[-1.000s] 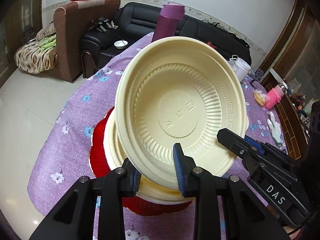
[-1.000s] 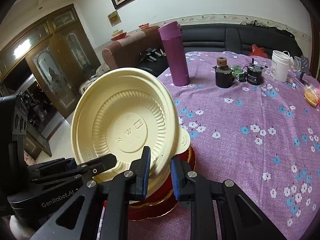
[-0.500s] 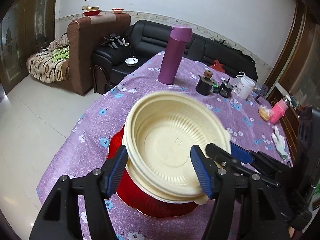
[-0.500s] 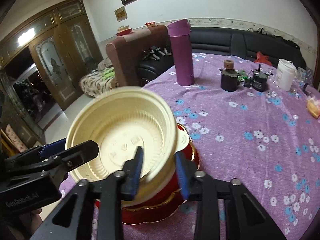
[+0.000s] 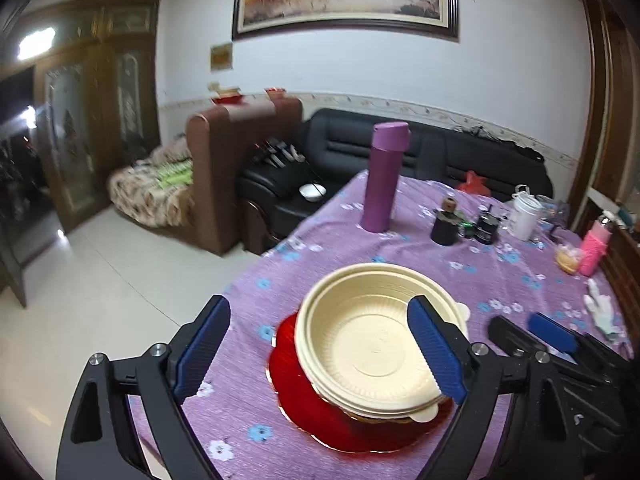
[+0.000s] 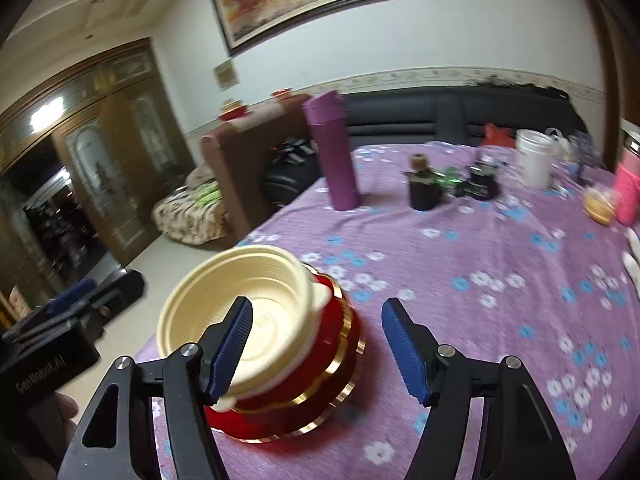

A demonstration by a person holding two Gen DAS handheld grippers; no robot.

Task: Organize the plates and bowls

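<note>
Stacking done, seemingly: cream bowl nested atop red plates on worktop. Left tongs and right tongs gaping, empty. Next: seek dishes toward 12 o'clock.

Cream bowls atop red plates

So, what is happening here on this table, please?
A person holds a tool in each hand and is stacking dishes on the purple flowered table. A cream bowl now sits on top of other cream bowls, which rest on red plates with gold rims. Both the left tool and the right tool are open and hold nothing. A purple flask and small jars stand farther back.
</note>
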